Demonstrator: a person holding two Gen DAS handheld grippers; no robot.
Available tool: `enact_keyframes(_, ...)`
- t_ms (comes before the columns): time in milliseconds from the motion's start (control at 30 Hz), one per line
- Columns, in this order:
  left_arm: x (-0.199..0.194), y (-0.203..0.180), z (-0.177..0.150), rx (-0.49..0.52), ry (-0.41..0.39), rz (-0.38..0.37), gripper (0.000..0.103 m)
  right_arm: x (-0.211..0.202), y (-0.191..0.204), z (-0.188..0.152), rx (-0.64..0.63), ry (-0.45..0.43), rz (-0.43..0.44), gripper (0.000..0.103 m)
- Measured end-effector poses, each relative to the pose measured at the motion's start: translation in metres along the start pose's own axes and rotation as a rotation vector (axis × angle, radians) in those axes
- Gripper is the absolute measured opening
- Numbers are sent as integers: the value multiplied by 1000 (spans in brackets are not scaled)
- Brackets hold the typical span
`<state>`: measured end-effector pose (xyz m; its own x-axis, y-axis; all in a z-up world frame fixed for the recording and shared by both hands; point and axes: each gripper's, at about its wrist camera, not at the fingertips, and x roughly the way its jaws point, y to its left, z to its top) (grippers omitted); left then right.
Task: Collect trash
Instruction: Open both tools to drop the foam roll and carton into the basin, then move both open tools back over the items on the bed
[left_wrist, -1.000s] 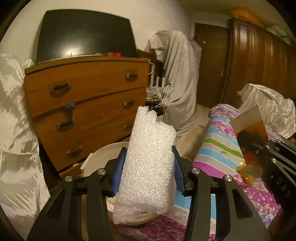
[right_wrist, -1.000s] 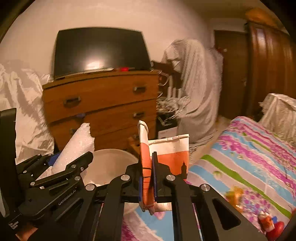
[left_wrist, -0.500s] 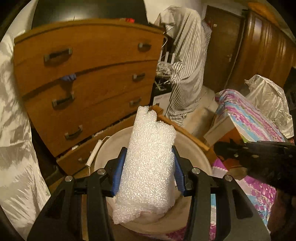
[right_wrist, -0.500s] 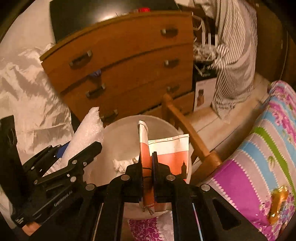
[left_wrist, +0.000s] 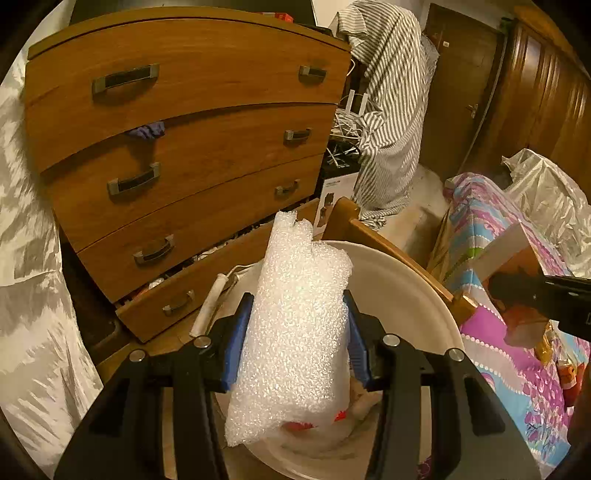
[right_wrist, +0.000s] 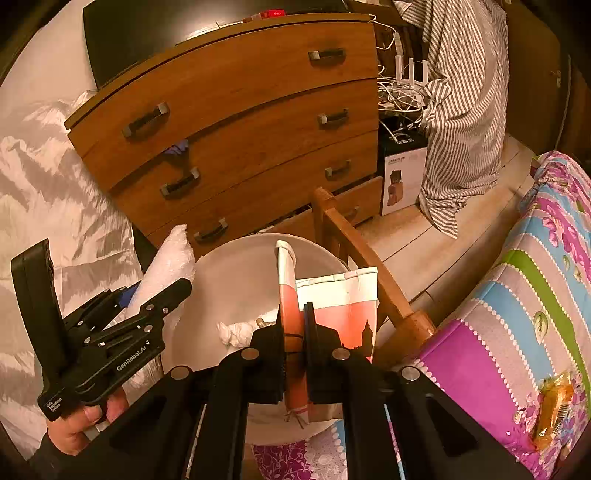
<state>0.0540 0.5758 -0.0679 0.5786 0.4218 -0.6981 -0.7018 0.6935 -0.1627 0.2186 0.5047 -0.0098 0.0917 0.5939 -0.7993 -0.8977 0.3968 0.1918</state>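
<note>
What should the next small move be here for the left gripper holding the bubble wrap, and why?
Probably open the left gripper and let the bubble wrap drop. It is clamped between the blue pads directly over the white bin, which already holds crumpled trash. The right gripper, shut on the paper bag, hangs over the same bin and could release next.

A wooden chest of drawers (left_wrist: 184, 155) stands against the wall, its bottom drawer (left_wrist: 207, 288) ajar. Blue cloth (left_wrist: 147, 130) pokes from an upper drawer. Striped fabric (left_wrist: 391, 110) hangs beside it, near a dark wardrobe (left_wrist: 543, 96). A floral bedspread (right_wrist: 517, 314) covers the bed.
</note>
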Motion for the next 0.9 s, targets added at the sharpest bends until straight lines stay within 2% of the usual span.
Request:
enact_keyframes(233,-1,-1,4,2,-11,0,45,1,2,2,-7,0,0,9)
enact_keyframes(300,-1,0,5,2,-9,9,52,1,3,4,-9,-3,4,10)
enact_keyframes(333,-1,1,5,1,-10,11,65,1,3,4,-6,-5,7,22)
enact_keyframes(367,-2,2,5,0,-18,27,75,-1,2,4,-1,-16,9,41)
enact_keyframes(400,-3,4,5,-2,-22,36,75,-3,1,4,1,-24,12,43)
enact_keyframes(700,-6,6,3,-10,-20,31,76,-17,-12,-4,32,-51,30,43)
enact_keyframes(900,-21,-23,-3,37,-35,-1,76,-47,-28,-30,54,-99,34,43)
